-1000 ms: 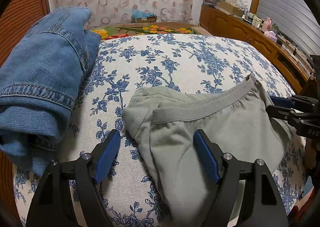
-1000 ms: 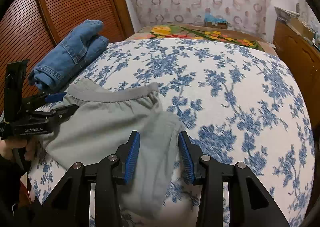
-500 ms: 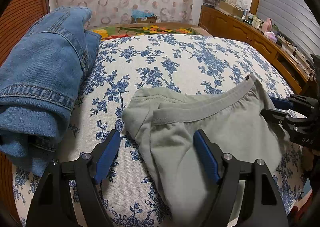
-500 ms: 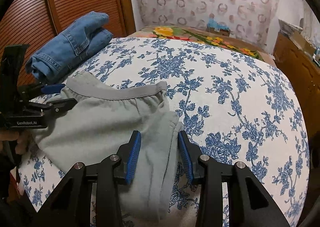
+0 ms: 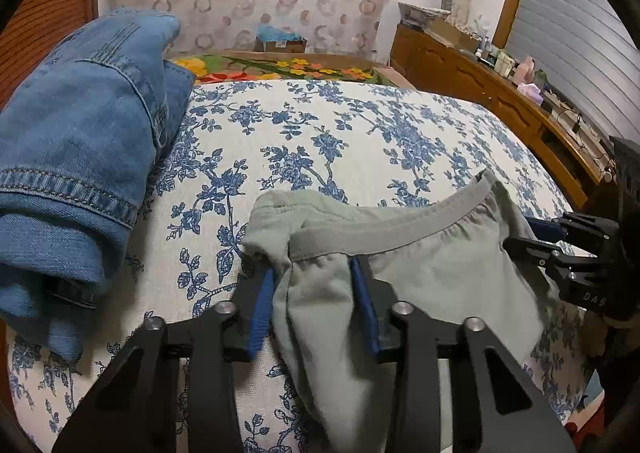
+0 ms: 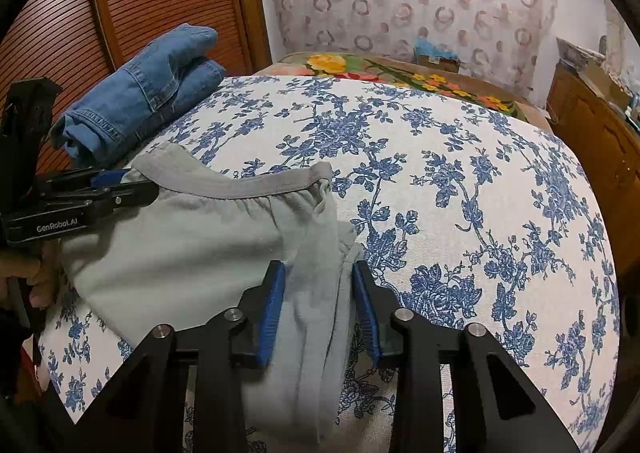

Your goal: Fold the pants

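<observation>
- Left hand-held gripper (image 5: 316,307): its jaws have just been closing, and a bunched fold of the pants (image 5: 432,277) now sits between the blue pads (image 5: 262,309), which look pressed on the cloth, just below the waistband's left end.
- Right hand-held gripper (image 6: 319,305): its jaws have also just been closing, and they clench the gathered cloth at the opposite side, below the waistband's right end.
- Pants: grey-green, lying on the bed (image 6: 460,173) near its front edge. The waistband (image 6: 240,183) is the far edge, toward 12 o'clock from both grippers; the legs trail toward 6 o'clock, under the jaws and off the bottom of both views.
- Long axis: by my reading it runs 12 to 6, with the waistband crossing it from 9 to 3.
- Across from each other: in the left view the right gripper sits at 3 o'clock; in the right view the left sits at 9 o'clock. Each holds its own side, so neither is nearer.
- Jeans (image 5: 80,173): folded, at 10 o'clock, apart from the pants.
</observation>
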`<state>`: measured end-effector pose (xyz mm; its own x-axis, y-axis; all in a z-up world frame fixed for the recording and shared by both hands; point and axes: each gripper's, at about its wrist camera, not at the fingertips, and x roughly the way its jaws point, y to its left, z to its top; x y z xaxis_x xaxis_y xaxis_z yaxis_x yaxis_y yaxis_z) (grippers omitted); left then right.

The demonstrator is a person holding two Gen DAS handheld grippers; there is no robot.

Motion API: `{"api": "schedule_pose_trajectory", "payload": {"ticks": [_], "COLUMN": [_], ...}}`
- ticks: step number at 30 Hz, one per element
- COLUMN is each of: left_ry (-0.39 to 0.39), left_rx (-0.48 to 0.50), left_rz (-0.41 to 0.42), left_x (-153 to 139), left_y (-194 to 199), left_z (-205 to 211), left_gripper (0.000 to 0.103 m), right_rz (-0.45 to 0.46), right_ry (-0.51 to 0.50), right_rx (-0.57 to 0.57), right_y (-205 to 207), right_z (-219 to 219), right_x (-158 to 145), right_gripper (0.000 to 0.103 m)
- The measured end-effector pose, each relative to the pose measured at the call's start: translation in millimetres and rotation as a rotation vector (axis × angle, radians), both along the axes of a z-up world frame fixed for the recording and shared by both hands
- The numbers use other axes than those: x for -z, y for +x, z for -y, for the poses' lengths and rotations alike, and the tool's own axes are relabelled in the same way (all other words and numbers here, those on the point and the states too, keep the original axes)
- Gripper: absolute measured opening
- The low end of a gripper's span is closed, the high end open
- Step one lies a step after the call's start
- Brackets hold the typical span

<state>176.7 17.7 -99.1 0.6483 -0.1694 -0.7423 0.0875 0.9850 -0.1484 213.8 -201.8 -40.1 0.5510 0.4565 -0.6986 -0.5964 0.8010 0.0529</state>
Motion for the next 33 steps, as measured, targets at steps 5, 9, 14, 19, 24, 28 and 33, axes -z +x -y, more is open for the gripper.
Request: {"api": "schedule_pose_trajectory", "payload": {"ticks": [5,9,14,19,24,28,33], "left_ry": [0.002,0.015,0.001,0.012,0.025,0.038,0.030], "left_rx": [0.010,0.015,0.027,0.045,0.063,0.069,0.071], "left_rz": [0.024,0.064,0.124,0.198,0.259,0.301,0.330], "left_x": [-5.9,-17.0,-37.5,-64.1,-87.4,-101.6,-111.2], "left_y": [-3.6,-11.2,-24.5,-39.0,-50.5,-57.8,-63.8], "left_z": [5.6,11.7,17.2,28.0,37.3,40.6,40.5], "left_gripper": [0.015,0.013,0.013,0.013,0.013,0.013,0.013], "right_rz": [-0.012,-0.048,-0.005,0.076,0.135,0.167,0.214], "right_ry": [0.018,0.069,0.145,0.158,0.183,0.208,0.217], "right_rx": [-0.011,-0.026,-0.011,-0.016,-0.014,-0.015,-0.024], "right_y": [-0.3,0.9,-11.2,-32.7,-49.1,-57.3,-66.6], "right_z": [1.7,6.4,17.9,26.3,38.5,46.1,53.2], "right_x": [-0.4,0.0,-9.8,-26.2,-45.0,-57.6,-70.6], "right_gripper": [0.025,0.012,0.011,0.011,0.011,0.011,0.011]}}
